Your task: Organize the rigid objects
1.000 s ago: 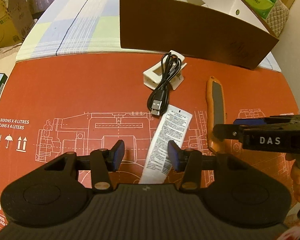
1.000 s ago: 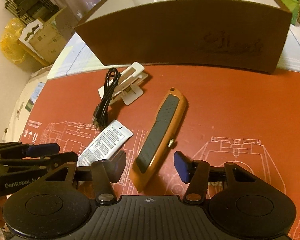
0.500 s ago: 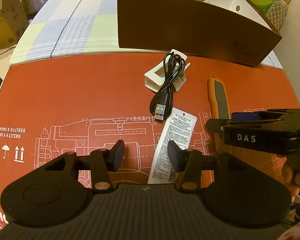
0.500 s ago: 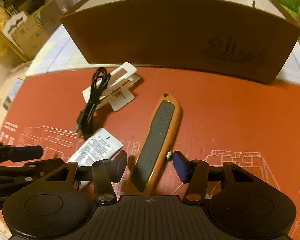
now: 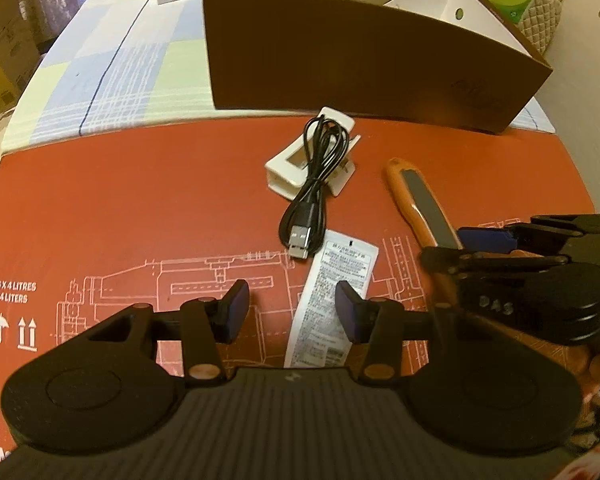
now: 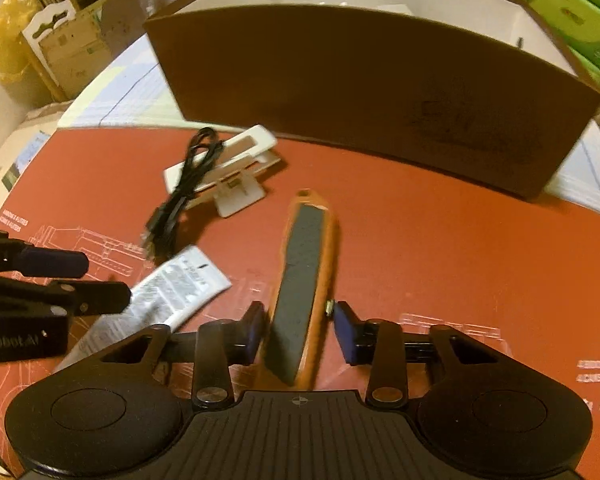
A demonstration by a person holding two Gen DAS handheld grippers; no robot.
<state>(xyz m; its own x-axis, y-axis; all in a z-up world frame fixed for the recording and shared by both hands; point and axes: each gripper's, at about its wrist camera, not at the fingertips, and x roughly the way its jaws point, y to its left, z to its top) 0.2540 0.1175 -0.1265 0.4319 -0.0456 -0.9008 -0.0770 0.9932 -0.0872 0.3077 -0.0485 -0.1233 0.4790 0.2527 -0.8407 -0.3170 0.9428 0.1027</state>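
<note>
Closing right gripper (image 6: 298, 330) around slim orange, grey-textured utility knife (image 6: 302, 276); left gripper (image 5: 292, 308) spread, empty.

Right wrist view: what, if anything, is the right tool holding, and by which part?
The right tool is closing its jaws around the orange utility knife, across the near end of its handle.

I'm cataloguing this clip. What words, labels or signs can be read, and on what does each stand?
"BIDONS X 4 LITRES" and "CANS X 4 LITERS": red mat, left edge, partly cut off.
Fragile, umbrella and up-arrow signs: the mat, below that text.
"DAS": right tool, on its body.
"nRobot.AI", start cut off: left tool, on its body.
White label: print too small.
Brown box: emblem blurred.
</note>
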